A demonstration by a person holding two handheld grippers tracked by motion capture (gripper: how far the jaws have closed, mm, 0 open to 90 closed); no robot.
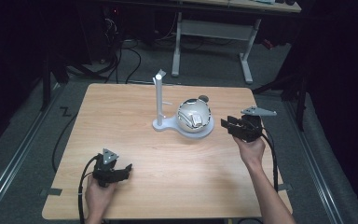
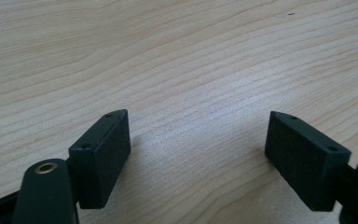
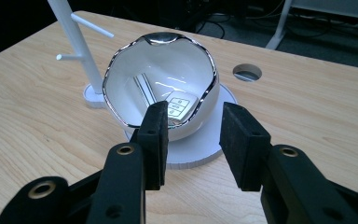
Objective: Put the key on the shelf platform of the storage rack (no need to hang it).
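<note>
Table (image 1: 135, 154): pale wood-grain top, largest item, with a round cable hole (image 3: 247, 72) near its far edge. Both my forearms come in from the near side.

Stand (image 1: 160, 100): white post with short pegs, rising from a flat white base (image 3: 205, 149) that widens into a round plate. Nothing hangs on the pegs.

Bowl (image 3: 161, 86): white inside, wavy silvered rim, sitting on the round plate just beside the post. It is tilted, its mouth turned toward my right gripper.

Right gripper (image 3: 193, 135): jaws apart with nothing between them, held just short of the bowl and aimed at its mouth, touching nothing.

Left gripper (image 2: 198, 149): jaws wide apart, empty, low over bare wood at the near left, well apart from the stand.

Key fob (image 3: 179, 107): smallest item and the thing I am after. Pale, flat, oblong, with button outlines on its face, it lies inside the bowl against the lower wall. A shiny strip beside it may be a metal blade or a reflection; I cannot tell.

Progress, as I judge it: early. The approach is nearly made; reaching into the bowl, closing on the fob and lifting it out all remain.
</note>
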